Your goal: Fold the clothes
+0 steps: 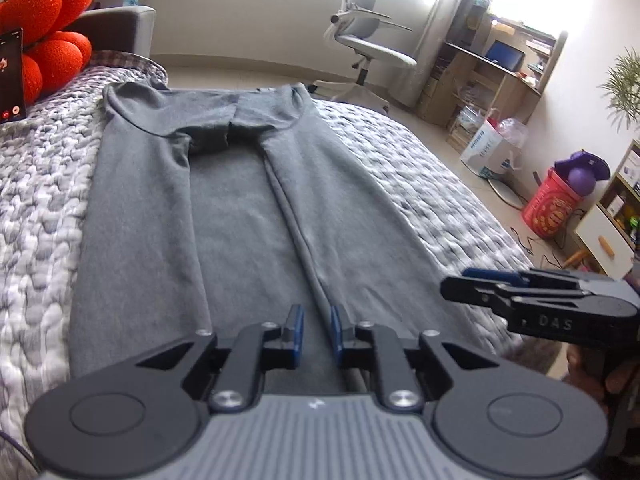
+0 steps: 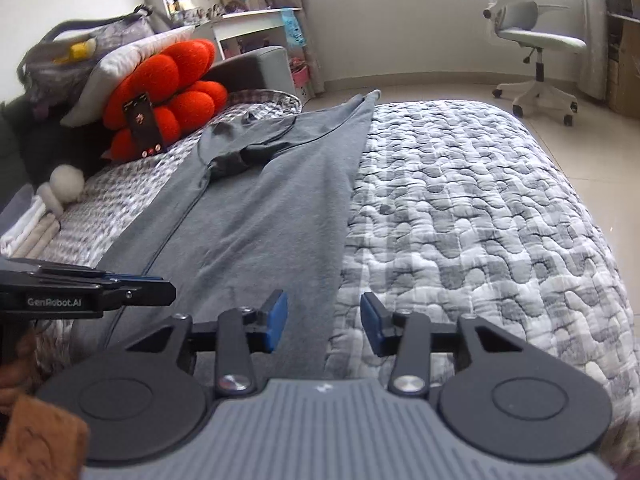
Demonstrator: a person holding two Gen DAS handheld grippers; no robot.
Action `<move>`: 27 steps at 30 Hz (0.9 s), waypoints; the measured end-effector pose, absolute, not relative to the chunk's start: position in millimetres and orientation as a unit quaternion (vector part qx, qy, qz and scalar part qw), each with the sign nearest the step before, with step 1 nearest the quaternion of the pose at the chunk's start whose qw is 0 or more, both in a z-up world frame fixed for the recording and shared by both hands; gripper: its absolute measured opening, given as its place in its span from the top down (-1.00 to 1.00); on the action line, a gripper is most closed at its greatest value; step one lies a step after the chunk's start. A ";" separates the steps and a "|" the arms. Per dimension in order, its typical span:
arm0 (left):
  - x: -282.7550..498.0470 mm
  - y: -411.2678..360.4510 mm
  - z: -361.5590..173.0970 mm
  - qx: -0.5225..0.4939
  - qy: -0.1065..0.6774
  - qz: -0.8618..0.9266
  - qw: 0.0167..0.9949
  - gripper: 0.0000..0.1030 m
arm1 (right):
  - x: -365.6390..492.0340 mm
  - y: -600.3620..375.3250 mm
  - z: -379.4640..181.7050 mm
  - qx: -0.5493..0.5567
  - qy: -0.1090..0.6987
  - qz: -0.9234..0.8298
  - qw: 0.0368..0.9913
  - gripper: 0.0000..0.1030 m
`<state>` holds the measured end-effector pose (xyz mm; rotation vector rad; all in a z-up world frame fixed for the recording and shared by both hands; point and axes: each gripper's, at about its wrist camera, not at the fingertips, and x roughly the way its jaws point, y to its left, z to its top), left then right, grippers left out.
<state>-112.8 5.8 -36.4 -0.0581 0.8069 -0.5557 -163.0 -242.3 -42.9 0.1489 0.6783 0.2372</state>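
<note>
A grey long-sleeved shirt [image 1: 240,208] lies flat on the quilted bed [image 1: 408,168], its two long sides folded in toward the middle and its collar end far from me. My left gripper [image 1: 316,330] hovers low over the near hem, at the inner edge of the right-hand fold. Its blue pads stand a narrow gap apart and nothing is pinched. In the right wrist view, the right gripper [image 2: 324,318] is open wider over the shirt's [image 2: 260,208] right edge, where it meets the quilt [image 2: 480,200]. Each gripper shows from the side in the other view.
A red flower-shaped cushion [image 2: 168,92] with a phone [image 2: 142,128] leaning on it sits at the bed's far left. Folded cloths [image 2: 28,228] lie near the left edge. Beyond the bed are an office chair [image 1: 368,44], a desk [image 1: 492,76], a box [image 1: 484,148] and a red bucket [image 1: 550,208].
</note>
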 end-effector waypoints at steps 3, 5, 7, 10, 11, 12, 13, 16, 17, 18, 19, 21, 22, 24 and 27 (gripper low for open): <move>-129.6 0.3 -39.1 -0.011 0.386 -0.274 0.881 0.54 | -174.5 -235.8 -43.4 0.056 0.332 0.119 0.934 0.12; -141.1 -5.0 -42.9 0.006 0.383 -0.274 0.882 0.47 | -180.8 -232.9 -46.9 0.048 0.338 0.118 0.933 0.12; -152.7 -8.8 -48.3 0.035 0.377 -0.265 0.887 0.47 | -185.9 -231.1 -51.1 0.042 0.346 0.115 0.930 0.12; -171.4 -10.8 -51.7 0.086 0.360 -0.247 0.896 0.45 | -196.1 -230.4 -55.6 0.026 0.346 0.106 0.932 0.10; -175.5 -9.6 -51.6 0.093 0.359 -0.242 0.897 0.45 | -199.1 -230.1 -55.8 0.019 0.346 0.102 0.933 0.10; -178.8 -7.6 -51.4 0.099 0.362 -0.237 0.896 0.45 | -201.8 -230.2 -55.7 0.016 0.346 0.099 0.933 0.10; -182.1 -5.4 -51.2 0.104 0.365 -0.232 0.896 0.45 | -203.9 -231.3 -55.2 0.017 0.348 0.095 0.932 0.09; -190.2 5.5 -47.2 0.100 0.378 -0.226 0.892 0.42 | -211.0 -234.7 -53.9 0.026 0.355 0.090 0.930 0.08; -192.2 10.7 -45.1 0.093 0.384 -0.225 0.891 0.35 | -213.7 -236.5 -53.5 0.033 0.359 0.092 0.928 0.07; -194.0 16.1 -42.9 0.084 0.390 -0.225 0.889 0.30 | -216.0 -238.9 -53.1 0.042 0.364 0.096 0.925 0.04; -194.5 23.4 -40.1 0.070 0.398 -0.228 0.885 0.28 | -217.6 -241.1 -53.0 0.053 0.372 0.102 0.921 0.03; -194.6 39.8 -33.7 0.040 0.416 -0.240 0.876 0.15 | -218.4 -246.7 -54.1 0.081 0.390 0.122 0.909 0.03; -194.0 48.4 -30.6 0.026 0.424 -0.246 0.871 0.14 | -218.5 -249.7 -54.9 0.095 0.400 0.133 0.902 0.03; -190.5 65.2 -25.1 0.000 0.441 -0.260 0.859 -0.10 | -215.5 -255.7 -57.7 0.125 0.422 0.153 0.885 0.03; -175.5 87.0 -28.0 -0.032 0.499 -0.286 0.818 -0.43 | -207.7 -261.1 -63.1 0.155 0.453 0.179 0.859 0.03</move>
